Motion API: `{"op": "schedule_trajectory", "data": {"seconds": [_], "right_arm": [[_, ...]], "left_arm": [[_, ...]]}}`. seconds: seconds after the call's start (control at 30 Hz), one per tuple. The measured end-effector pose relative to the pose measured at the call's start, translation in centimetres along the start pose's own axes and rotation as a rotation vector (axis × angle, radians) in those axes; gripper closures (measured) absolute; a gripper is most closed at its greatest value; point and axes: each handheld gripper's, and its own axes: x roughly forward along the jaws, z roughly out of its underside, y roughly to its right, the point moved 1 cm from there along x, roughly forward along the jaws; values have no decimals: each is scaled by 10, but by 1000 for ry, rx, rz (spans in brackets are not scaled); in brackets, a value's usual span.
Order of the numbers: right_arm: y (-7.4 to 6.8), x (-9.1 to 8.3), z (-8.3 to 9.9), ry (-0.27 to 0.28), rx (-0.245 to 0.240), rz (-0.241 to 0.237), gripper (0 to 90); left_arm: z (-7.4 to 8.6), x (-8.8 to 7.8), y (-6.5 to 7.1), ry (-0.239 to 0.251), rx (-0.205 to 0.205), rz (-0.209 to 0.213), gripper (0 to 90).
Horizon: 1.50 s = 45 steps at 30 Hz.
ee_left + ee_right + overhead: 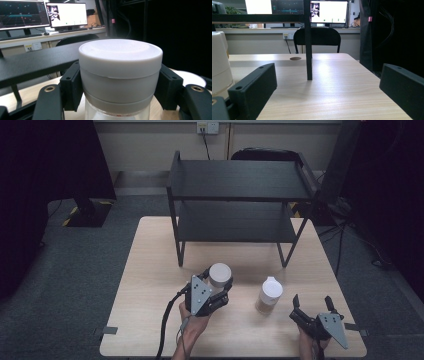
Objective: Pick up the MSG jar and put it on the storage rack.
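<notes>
A clear jar with a grey lid stands near the table's middle, and my left gripper is shut on it just under the lid. In the left gripper view the grey lid sits between both black jaws, which press its sides. A second jar with a white lid stands to the right of it, apart from both grippers. My right gripper rests low at the table's front right, open, with nothing between its jaws; the white-lidded jar shows at the left edge of the right gripper view.
A black two-tier shelf rack stands at the back of the wooden table; one of its legs rises ahead of my right gripper. A black chair and monitors lie beyond the table.
</notes>
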Motion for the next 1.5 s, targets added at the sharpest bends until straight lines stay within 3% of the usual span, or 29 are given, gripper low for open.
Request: {"op": "schedule_trajectory", "data": {"seconds": [0.1,0.2,0.3,0.33,0.37,0.5,0.67,0.73,0.83,0.97,1.0,1.07,1.33,1.5], "right_arm": [[0,0,0,0,0,-1,0],[0,0,0,0,0,-1,0],[0,0,0,0,0,-1,0],[0,0,0,0,0,-1,0],[0,0,0,1,0,-2,0],[0,0,0,1,0,-1,0],[0,0,0,1,1,-1,0],[0,0,0,0,1,-1,0],[0,0,0,1,1,-2,0],[0,0,0,0,1,-1,0],[0,0,0,0,1,-1,0],[0,0,0,0,1,1,0],[-1,1,-1,-4,5,11,0],[-1,0,-1,-3,3,10,0]], "left_arm": [[-6,1,-10,26,-14,43,344],[-16,3,-16,37,14,66,344],[-27,6,-29,43,36,118,343],[-27,6,-29,43,36,118,343],[-32,8,-37,48,35,151,343],[-43,14,-47,44,48,204,343],[-52,21,-58,54,24,236,343],[-58,28,-69,69,-15,262,343],[-67,32,-74,69,-6,269,343],[-96,42,-85,73,38,282,343],[-96,42,-85,73,38,282,343],[-114,49,-94,81,46,293,343],[-149,65,-109,97,32,283,343],[-166,74,-116,129,-7,256,343]]}}
